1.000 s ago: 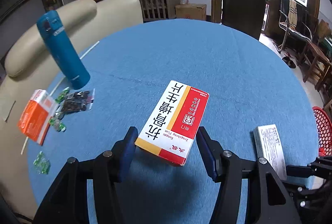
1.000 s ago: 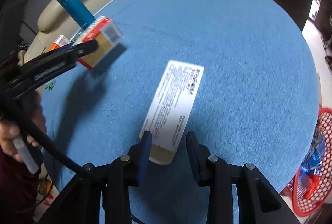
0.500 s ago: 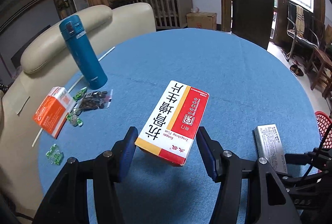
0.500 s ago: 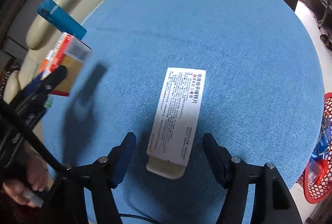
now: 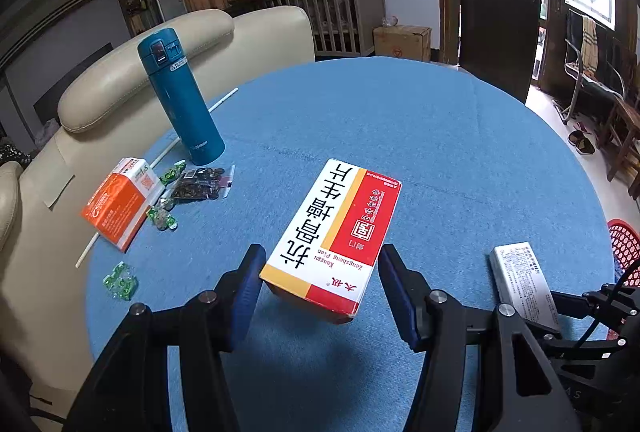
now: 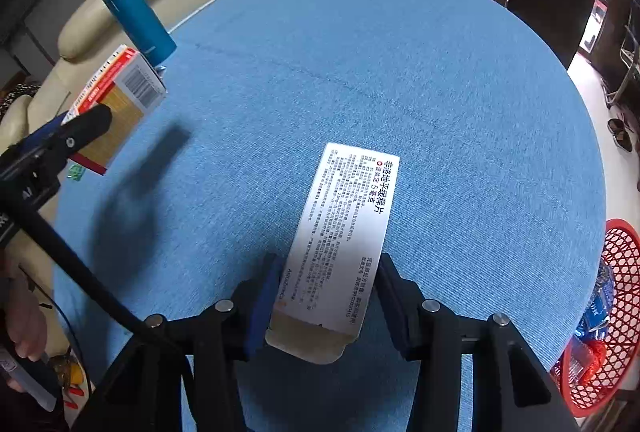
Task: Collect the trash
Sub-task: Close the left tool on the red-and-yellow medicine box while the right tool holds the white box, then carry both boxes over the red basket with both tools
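My left gripper point(image 5: 322, 272) is shut on a red, white and yellow medicine box point(image 5: 334, 232) and holds it above the blue round table point(image 5: 460, 151); the held box also shows in the right wrist view point(image 6: 120, 91). My right gripper point(image 6: 326, 284) straddles the near end of a white medicine box point(image 6: 344, 232) lying flat on the table, its pads close to the box sides with small gaps. That white box also shows in the left wrist view point(image 5: 522, 282).
A teal flask point(image 5: 180, 99), an orange carton point(image 5: 118, 207), a dark snack packet point(image 5: 198, 185), green candy wrappers point(image 5: 120, 280) and a white straw point(image 5: 192, 127) lie at the table's left. A red mesh bin point(image 6: 600, 312) with trash stands off the table's right edge. A cream sofa point(image 5: 120, 79) is behind.
My right gripper opened wide half a second ago and has now narrowed again around the white box's near end. My left gripper has kept its box and risen slightly.
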`<action>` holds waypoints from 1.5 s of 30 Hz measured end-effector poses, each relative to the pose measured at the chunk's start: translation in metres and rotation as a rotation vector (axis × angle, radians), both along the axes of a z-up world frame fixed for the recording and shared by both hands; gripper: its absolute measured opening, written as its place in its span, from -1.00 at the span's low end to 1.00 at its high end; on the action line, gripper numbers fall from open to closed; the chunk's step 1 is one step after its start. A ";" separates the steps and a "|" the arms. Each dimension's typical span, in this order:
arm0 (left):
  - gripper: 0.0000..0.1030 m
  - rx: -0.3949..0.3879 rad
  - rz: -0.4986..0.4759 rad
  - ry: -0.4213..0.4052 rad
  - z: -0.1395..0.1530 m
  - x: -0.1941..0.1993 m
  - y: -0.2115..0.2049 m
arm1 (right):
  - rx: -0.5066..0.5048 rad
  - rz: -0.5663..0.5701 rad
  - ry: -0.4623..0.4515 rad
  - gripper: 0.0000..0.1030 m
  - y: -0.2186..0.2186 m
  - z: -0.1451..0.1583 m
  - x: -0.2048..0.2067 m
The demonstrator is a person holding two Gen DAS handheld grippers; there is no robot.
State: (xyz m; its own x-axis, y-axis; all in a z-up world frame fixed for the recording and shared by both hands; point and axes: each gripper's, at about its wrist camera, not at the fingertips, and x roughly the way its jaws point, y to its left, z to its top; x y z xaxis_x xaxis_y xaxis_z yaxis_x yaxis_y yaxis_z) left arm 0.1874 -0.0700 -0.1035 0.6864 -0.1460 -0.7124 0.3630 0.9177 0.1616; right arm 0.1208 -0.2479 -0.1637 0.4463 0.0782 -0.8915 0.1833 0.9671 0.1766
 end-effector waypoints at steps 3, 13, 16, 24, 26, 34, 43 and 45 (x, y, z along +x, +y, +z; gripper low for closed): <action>0.16 -0.003 -0.008 -0.008 0.005 -0.007 -0.003 | 0.011 0.002 -0.021 -0.06 -0.005 0.009 -0.009; 0.16 -0.007 -0.021 -0.019 0.013 -0.025 -0.010 | 0.039 0.003 0.013 -0.50 -0.024 0.009 -0.028; 0.16 -0.013 -0.021 -0.019 0.013 -0.028 -0.009 | 0.153 -0.060 0.014 -0.48 -0.043 0.008 -0.034; 0.16 -0.023 -0.025 -0.002 0.008 -0.029 -0.007 | 0.212 -0.098 -0.042 0.58 -0.053 0.017 -0.036; 0.16 -0.025 -0.023 0.003 0.006 -0.029 -0.004 | 0.139 -0.071 -0.046 0.55 -0.044 0.020 -0.032; 0.16 -0.036 -0.003 0.035 -0.002 -0.028 0.005 | -0.097 0.019 -0.024 -0.04 -0.002 -0.001 -0.019; 0.16 -0.042 -0.009 0.029 0.004 -0.035 0.004 | -0.071 -0.003 -0.089 -0.06 -0.017 0.018 -0.036; 0.16 -0.042 -0.012 0.020 0.007 -0.038 0.002 | -0.074 -0.009 -0.111 -0.06 -0.019 0.026 -0.039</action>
State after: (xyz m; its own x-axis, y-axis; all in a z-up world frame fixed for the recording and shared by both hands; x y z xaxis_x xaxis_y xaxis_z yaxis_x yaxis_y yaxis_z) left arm 0.1498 -0.0681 -0.0965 0.6700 -0.1839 -0.7192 0.3765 0.9192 0.1157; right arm 0.0813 -0.2670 -0.1372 0.5430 0.0090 -0.8397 0.1758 0.9766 0.1242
